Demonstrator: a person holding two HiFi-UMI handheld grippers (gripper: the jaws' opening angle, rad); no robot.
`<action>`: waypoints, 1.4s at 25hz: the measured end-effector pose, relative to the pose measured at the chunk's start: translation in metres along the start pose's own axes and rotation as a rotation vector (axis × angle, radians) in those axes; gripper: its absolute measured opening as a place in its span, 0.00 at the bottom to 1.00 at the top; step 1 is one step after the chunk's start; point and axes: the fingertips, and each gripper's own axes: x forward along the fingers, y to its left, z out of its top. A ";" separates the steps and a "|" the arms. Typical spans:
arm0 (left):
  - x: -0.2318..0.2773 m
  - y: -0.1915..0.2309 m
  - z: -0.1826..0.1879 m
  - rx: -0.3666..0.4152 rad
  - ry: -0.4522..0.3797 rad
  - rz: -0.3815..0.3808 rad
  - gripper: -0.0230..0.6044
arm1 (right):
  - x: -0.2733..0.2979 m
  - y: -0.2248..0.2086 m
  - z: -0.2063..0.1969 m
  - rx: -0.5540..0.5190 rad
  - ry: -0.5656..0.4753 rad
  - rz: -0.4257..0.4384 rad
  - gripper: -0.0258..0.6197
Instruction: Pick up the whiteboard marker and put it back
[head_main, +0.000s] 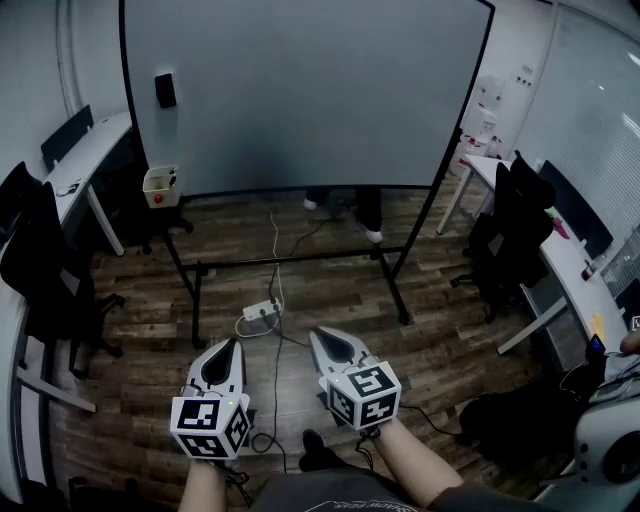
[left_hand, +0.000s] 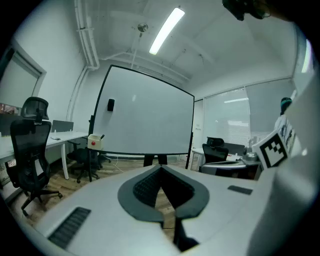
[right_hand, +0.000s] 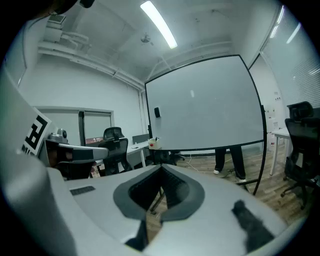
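A large whiteboard (head_main: 300, 90) stands on a black frame ahead of me, also seen in the left gripper view (left_hand: 145, 120) and the right gripper view (right_hand: 205, 107). A small white box (head_main: 159, 186) with a red spot hangs at its lower left corner; a dark marker (left_hand: 101, 136) pokes out of the box (left_hand: 94, 142). A black eraser (head_main: 165, 90) sticks to the board above it. My left gripper (head_main: 236, 344) and right gripper (head_main: 317, 334) are held low, side by side, well short of the board. Both are shut with nothing between the jaws (left_hand: 160, 167) (right_hand: 161, 167).
A person's legs (head_main: 366, 210) show behind the board. A power strip (head_main: 262, 310) and cables lie on the wooden floor between me and the stand. Desks and black office chairs (head_main: 50, 270) (head_main: 510, 240) line both sides.
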 end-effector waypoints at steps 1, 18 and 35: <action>0.001 -0.001 0.001 0.002 -0.002 0.000 0.06 | 0.001 0.000 0.001 -0.001 -0.001 0.001 0.07; 0.002 -0.012 -0.003 0.005 -0.001 -0.015 0.06 | -0.004 -0.013 -0.003 0.037 -0.018 -0.026 0.07; 0.059 0.018 0.005 -0.025 -0.006 0.087 0.06 | 0.060 -0.053 0.007 0.029 -0.027 0.045 0.08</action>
